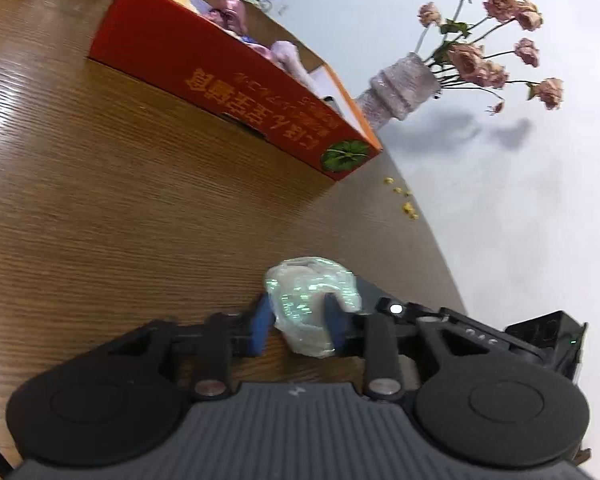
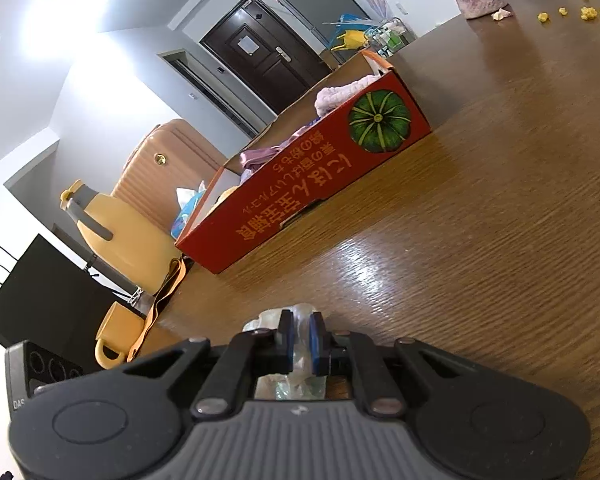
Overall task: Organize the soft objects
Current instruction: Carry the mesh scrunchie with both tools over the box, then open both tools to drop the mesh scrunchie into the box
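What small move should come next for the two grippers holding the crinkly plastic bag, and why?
Probably carry the plastic bag toward the red box: both left gripper and right gripper grip it, and the box already holds soft items.

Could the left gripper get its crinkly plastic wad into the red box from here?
Probably yes. The left gripper is shut on the plastic wad, and only bare wooden table lies between it and the open-topped red box. Soft items already fill part of the box, though some room shows.
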`<state>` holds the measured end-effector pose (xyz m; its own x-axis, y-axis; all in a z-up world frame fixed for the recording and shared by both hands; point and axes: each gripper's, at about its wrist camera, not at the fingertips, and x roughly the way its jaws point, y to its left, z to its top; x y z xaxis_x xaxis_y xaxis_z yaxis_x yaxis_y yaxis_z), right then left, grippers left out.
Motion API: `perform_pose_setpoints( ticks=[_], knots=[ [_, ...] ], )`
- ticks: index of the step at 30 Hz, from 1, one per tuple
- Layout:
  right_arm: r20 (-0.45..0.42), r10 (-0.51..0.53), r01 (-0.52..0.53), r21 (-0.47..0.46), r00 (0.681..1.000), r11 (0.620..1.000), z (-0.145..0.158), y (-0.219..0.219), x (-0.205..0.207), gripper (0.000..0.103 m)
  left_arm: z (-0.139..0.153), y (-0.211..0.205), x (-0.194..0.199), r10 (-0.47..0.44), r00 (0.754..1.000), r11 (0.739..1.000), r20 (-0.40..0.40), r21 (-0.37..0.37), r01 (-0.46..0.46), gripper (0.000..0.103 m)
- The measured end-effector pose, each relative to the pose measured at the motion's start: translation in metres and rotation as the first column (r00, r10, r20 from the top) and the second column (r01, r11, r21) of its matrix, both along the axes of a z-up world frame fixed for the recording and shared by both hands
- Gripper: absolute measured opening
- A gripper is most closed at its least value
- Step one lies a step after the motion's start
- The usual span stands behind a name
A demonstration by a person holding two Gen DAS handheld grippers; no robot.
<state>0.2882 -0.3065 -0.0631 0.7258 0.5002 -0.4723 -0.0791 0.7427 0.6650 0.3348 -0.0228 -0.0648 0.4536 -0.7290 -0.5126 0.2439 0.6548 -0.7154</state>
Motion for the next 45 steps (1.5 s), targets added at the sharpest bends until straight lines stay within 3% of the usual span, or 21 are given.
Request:
perform_pose_setpoints(
  ticks=[3,8,11,14,16,21,25,27,30,33,37,40,43,45],
  knots=[
    [0.002,0.002,-0.002,-0.002,1.0,1.0,0.001,-0.002,0.0,0.007,0.004,-0.005,-0.001,-0.002,1.0,1.0,0.02,-0.003,0.002,0.008],
    [0.052,0.017,-0.015,-0.048,0.999,0.999,0.021,-0.002,0.01,0.006,0.026,-0.016,0.018,-0.018,0.999,1.0,0.042,0.01,0.018,0.006],
    [0.111,0.022,-0.014,-0.074,0.994,0.997,0.048,-0.006,0.034,0.006,0.058,-0.029,0.045,-0.033,0.992,0.999,0.125,0.03,0.03,0.006],
    [0.197,0.03,-0.002,-0.139,0.98,0.99,0.084,-0.011,0.069,0.006,0.096,-0.046,0.087,-0.06,0.966,0.995,0.25,0.089,0.039,0.006],
    [0.231,0.023,0.019,-0.177,0.973,0.984,0.103,-0.014,0.101,0.006,0.106,-0.058,0.124,-0.069,0.963,0.993,0.262,0.113,0.041,0.006],
    [0.207,-0.012,0.064,-0.249,0.978,0.966,0.113,-0.023,0.196,0.006,0.1,-0.083,0.21,-0.065,0.971,0.986,0.231,0.162,0.027,0.006],
    [0.134,-0.008,0.051,-0.315,0.991,0.948,0.092,-0.023,0.262,0.006,0.074,-0.098,0.262,-0.049,0.982,0.97,0.183,0.242,0.003,0.006],
    [0.069,0.009,0.016,-0.356,0.998,0.934,0.075,-0.017,0.287,0.006,0.059,-0.105,0.276,-0.059,0.987,0.949,0.151,0.317,0.008,0.006],
    [-0.031,0.043,-0.052,-0.438,0.999,0.897,0.054,-0.001,0.306,0.008,0.05,-0.113,0.28,-0.085,0.99,0.919,0.11,0.392,0.035,0.009],
    [-0.041,0.049,-0.063,-0.519,0.998,0.852,0.051,0.015,0.307,0.013,0.052,-0.117,0.28,-0.062,0.991,0.888,0.12,0.461,0.0,0.012],
    [-0.056,0.038,-0.063,-0.547,0.998,0.835,0.057,0.02,0.309,0.018,0.056,-0.114,0.276,-0.051,0.993,0.88,0.109,0.475,-0.007,0.012],
    [-0.04,0.041,-0.056,-0.534,0.998,0.844,0.074,0.016,0.299,0.019,0.074,-0.107,0.26,-0.053,0.991,0.879,0.121,0.476,-0.012,0.013],
    [0.007,0.051,-0.039,-0.558,0.999,0.829,0.103,0.012,0.277,0.025,0.105,-0.096,0.241,-0.041,0.982,0.863,0.182,0.501,-0.057,0.015],
    [0.046,0.068,-0.029,-0.58,0.997,0.814,0.128,0.013,0.258,0.029,0.131,-0.088,0.222,-0.028,0.97,0.85,0.241,0.517,-0.104,0.022]
  ],
)
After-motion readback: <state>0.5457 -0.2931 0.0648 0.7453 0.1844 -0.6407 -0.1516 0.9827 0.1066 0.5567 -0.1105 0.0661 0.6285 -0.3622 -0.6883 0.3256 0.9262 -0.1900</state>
